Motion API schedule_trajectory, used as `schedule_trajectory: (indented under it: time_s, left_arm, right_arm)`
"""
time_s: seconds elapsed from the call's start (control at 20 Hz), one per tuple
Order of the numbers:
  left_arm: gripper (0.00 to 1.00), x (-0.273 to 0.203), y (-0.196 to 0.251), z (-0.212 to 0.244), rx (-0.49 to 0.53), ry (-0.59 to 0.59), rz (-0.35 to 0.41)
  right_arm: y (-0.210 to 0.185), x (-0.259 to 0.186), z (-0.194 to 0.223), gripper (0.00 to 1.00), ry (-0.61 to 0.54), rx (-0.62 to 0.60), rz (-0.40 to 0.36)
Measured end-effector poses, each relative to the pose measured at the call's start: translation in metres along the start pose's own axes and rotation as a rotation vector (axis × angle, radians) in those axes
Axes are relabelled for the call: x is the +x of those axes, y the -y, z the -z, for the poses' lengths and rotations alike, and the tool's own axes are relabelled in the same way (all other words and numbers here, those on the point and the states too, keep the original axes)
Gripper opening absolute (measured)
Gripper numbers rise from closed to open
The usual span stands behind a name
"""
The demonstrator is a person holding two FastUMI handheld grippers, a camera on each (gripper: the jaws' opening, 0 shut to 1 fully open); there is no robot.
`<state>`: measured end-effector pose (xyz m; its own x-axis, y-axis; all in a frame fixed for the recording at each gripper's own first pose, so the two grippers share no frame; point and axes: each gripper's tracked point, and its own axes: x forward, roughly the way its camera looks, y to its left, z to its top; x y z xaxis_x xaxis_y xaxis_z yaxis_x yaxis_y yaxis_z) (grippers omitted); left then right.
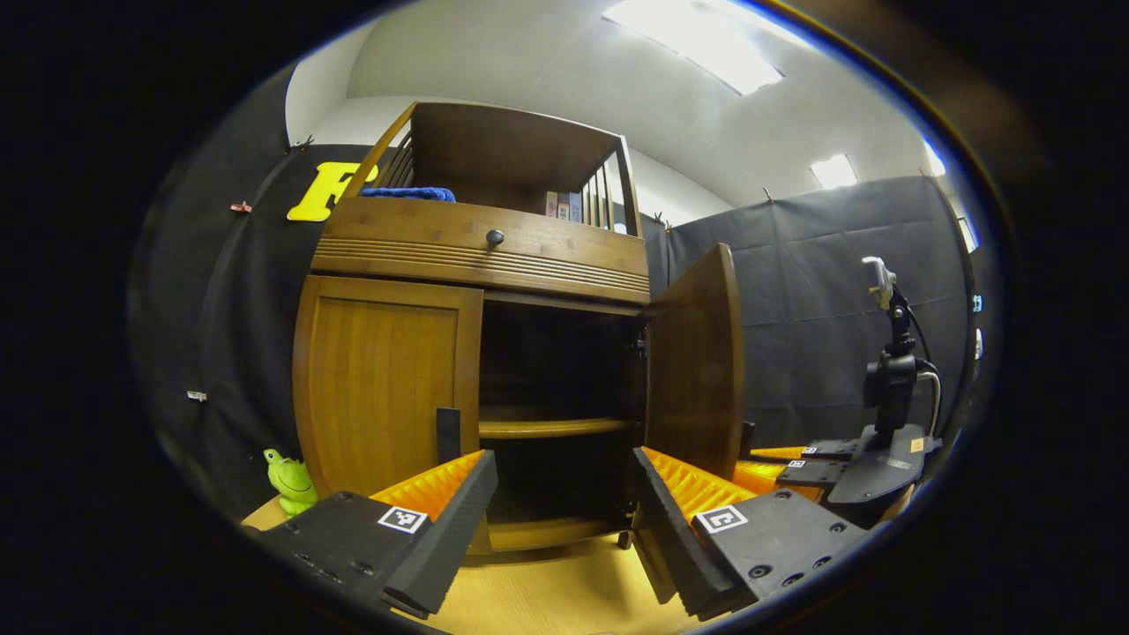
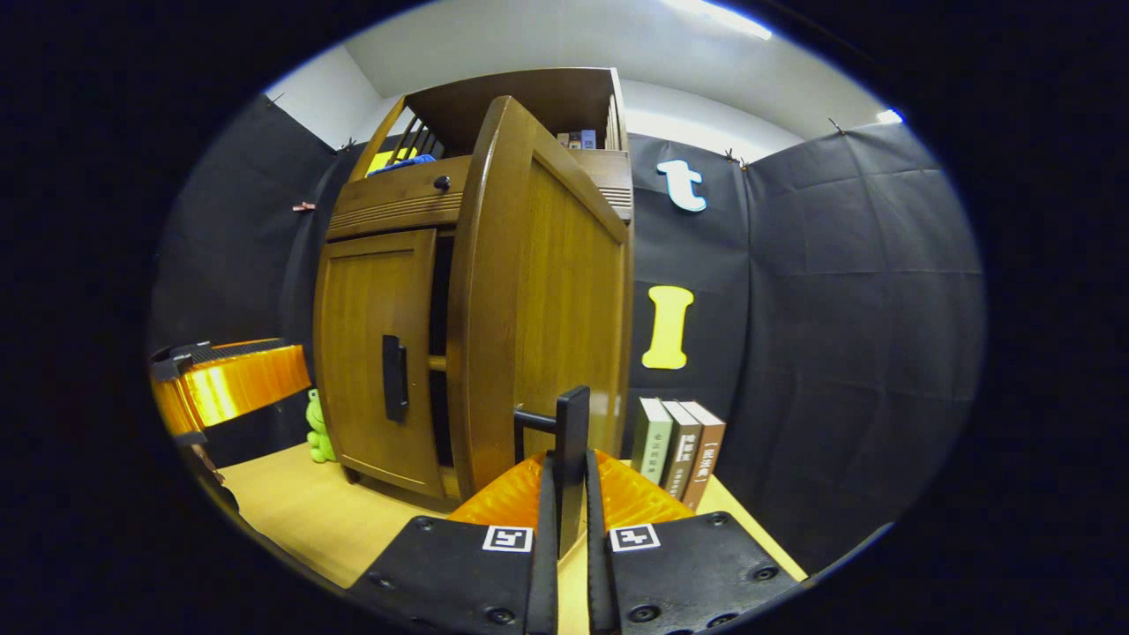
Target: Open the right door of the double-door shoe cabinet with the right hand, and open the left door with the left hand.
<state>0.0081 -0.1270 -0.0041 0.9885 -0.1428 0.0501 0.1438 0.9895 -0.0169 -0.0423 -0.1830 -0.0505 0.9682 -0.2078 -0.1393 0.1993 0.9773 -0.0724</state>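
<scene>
**Right door swung open, left door closed**

In the left gripper view, the left gripper is seen spread wide, grasping nothing, before the shoe cabinet; the left door is shut, its handle just above one finger; the right door stands open (shelves exposed).

In the right gripper view, the right gripper is clamped on the right door's handle; the left door remains closed; books are stood beside the cabinet.

Right door swung open, left door shut
</scene>
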Motion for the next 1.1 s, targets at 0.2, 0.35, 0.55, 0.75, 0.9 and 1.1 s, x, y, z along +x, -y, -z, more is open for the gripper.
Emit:
schedule_trajectory:
  time_s: [0.2,0.35,0.55,0.75,0.9,1.1]
  left_arm:
    - [0.92,-0.006,0.003,0.003,0.017,-0.002,0.007]
    - [0.92,-0.006,0.005,0.003,0.030,-0.004,0.008]
    - [0.95,-0.005,0.002,0.006,0.027,-0.011,-0.003]
    - [0.95,-0.007,-0.002,0.009,0.021,-0.025,-0.008]
    - [0.95,-0.004,-0.010,0.012,0.027,-0.038,-0.020]
    - [0.95,0.005,-0.035,0.020,0.060,-0.039,-0.069]
  right_arm:
    - [0.030,-0.013,-0.004,0.17,-0.004,0.023,0.052]
    - [0.052,-0.021,-0.008,0.03,-0.004,0.003,0.104]
    - [0.078,-0.037,-0.022,0.11,0.030,-0.055,0.196]
    - [0.100,-0.049,-0.032,0.06,0.060,-0.091,0.271]
    - [0.090,-0.054,-0.034,0.06,0.051,-0.020,0.235]
    - [0.072,-0.070,-0.043,0.10,0.078,-0.007,0.205]
